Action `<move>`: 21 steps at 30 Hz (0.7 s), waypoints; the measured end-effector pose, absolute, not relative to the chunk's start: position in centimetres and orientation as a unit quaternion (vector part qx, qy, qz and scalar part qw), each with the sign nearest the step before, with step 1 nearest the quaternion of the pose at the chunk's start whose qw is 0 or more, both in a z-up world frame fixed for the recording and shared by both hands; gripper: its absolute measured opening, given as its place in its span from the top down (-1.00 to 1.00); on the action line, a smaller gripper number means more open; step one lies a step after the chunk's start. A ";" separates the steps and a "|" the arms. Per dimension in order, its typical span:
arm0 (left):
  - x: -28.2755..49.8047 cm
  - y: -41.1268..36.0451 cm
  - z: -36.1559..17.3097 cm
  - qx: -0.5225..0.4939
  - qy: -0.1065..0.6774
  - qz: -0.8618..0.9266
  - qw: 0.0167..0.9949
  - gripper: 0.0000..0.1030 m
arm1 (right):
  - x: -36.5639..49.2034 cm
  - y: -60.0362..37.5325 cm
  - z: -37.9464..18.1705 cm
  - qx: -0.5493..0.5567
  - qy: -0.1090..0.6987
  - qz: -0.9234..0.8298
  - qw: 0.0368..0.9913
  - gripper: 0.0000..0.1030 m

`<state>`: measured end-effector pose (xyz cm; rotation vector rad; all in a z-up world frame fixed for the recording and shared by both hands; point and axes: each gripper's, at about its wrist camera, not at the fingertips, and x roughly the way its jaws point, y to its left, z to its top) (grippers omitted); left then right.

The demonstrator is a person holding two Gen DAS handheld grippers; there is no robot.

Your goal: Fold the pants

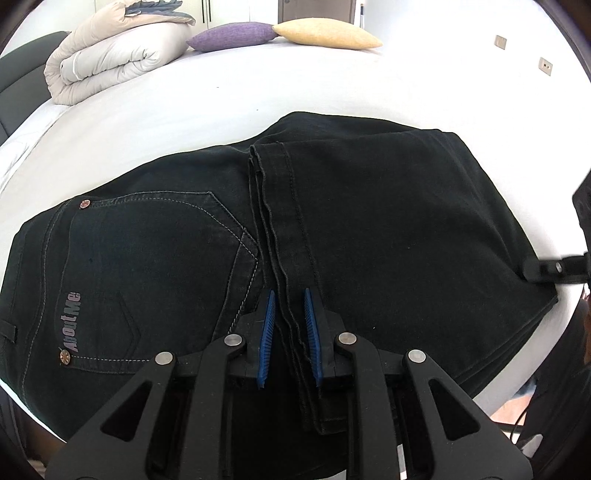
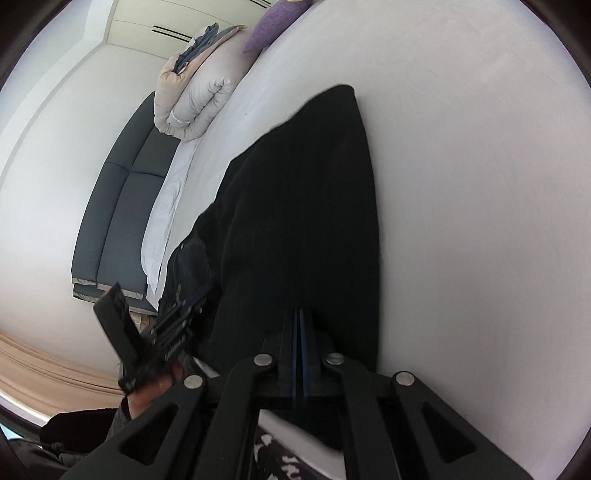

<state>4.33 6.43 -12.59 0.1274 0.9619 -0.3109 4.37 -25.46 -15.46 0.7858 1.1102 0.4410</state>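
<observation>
Black jeans lie folded on a white bed, with the legs doubled over the seat so the hems lie beside the back pocket. My left gripper is open, its blue pads on either side of the leg hems at the near edge. My right gripper is shut on the folded edge of the jeans at their right end. It also shows at the right edge of the left wrist view. The left gripper shows in the right wrist view.
A rolled beige duvet, a purple pillow and a yellow pillow lie at the far side of the bed. A dark sofa stands beyond the bed's left side.
</observation>
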 end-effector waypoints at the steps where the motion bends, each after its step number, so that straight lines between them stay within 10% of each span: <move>1: 4.3 6.4 -12.6 0.060 0.460 -0.149 0.873 0.68 | 3.9 -25.3 -15.3 0.357 0.509 0.201 0.757 0.95; 21: 2.8 11.7 -12.2 -0.120 0.457 -0.170 0.865 0.67 | 1.3 -22.2 -14.8 0.303 0.456 0.142 0.824 1.00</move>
